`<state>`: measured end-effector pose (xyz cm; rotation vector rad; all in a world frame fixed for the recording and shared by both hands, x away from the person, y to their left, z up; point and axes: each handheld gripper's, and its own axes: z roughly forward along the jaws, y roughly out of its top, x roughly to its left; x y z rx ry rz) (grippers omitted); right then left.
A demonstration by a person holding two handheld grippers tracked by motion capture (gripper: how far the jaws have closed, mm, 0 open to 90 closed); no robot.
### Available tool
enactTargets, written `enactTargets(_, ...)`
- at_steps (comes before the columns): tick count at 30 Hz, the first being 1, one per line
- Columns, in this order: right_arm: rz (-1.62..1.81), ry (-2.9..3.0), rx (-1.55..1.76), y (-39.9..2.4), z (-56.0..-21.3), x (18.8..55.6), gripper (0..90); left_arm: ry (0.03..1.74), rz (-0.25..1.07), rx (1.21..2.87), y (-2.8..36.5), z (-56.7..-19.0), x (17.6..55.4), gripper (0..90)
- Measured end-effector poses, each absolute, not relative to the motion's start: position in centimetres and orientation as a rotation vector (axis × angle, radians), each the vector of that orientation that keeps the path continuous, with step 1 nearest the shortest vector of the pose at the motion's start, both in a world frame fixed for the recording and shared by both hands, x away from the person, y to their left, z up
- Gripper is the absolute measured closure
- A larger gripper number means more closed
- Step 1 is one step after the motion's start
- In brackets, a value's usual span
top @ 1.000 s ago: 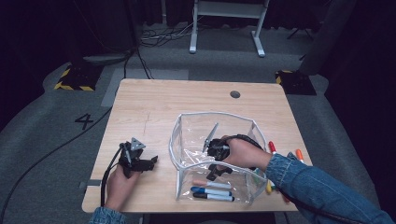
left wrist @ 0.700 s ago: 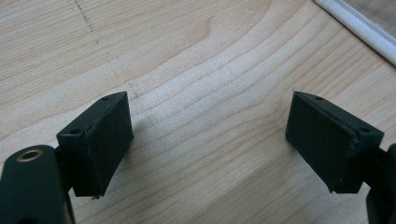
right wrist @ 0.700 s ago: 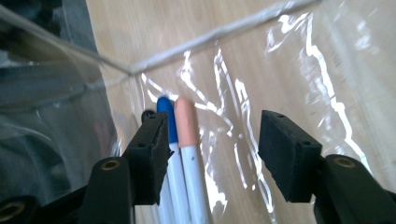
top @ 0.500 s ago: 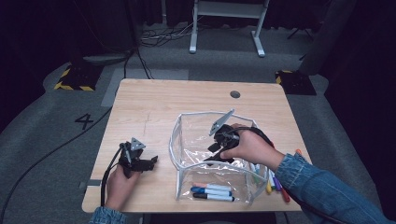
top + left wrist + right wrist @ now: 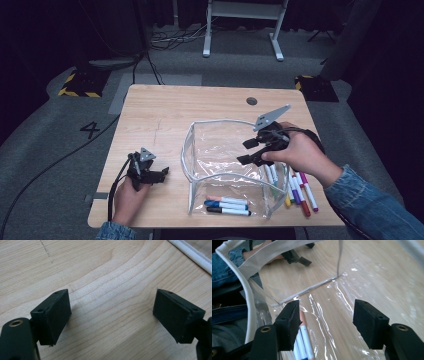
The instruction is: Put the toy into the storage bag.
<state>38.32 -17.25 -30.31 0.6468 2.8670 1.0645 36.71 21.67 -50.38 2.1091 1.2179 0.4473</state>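
A clear plastic bag (image 5: 220, 155) with white trim stands open in the middle of the wooden table (image 5: 200, 107). Three markers (image 5: 230, 205) lie inside it at its near end. My right gripper (image 5: 245, 151) hovers over the bag's right side, pointing down into it. Its jaws have just been opening and nothing is between them. In the right gripper view the gripper (image 5: 327, 322) looks down at the markers (image 5: 305, 338) on the bag's clear bottom. My left gripper (image 5: 161, 173) rests on the table left of the bag, open (image 5: 111, 312) over bare wood.
Several loose markers (image 5: 300, 190) lie on the table just right of the bag, near the front edge. The bag's white trim (image 5: 190, 255) lies close to the left gripper's jaws. A round grommet hole (image 5: 251, 101) sits in the far part of the tabletop.
My right gripper has risen from low inside the bag toward its far right rim, and its jaws stand wider. The left gripper has not moved.
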Motion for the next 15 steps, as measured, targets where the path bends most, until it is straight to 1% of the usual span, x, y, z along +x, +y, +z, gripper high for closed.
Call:
enactTargets(7,1.114,2.763,0.744,-21.7,-28.8,38.0,39.0,1.218,0.446,2.110,21.7,-50.4,36.7,14.9)
enactTargets(15,1.147,2.651,0.902,-26.5,-28.5,37.5,38.8,1.219,0.445,2.110,21.7,-50.4,36.7,14.9)
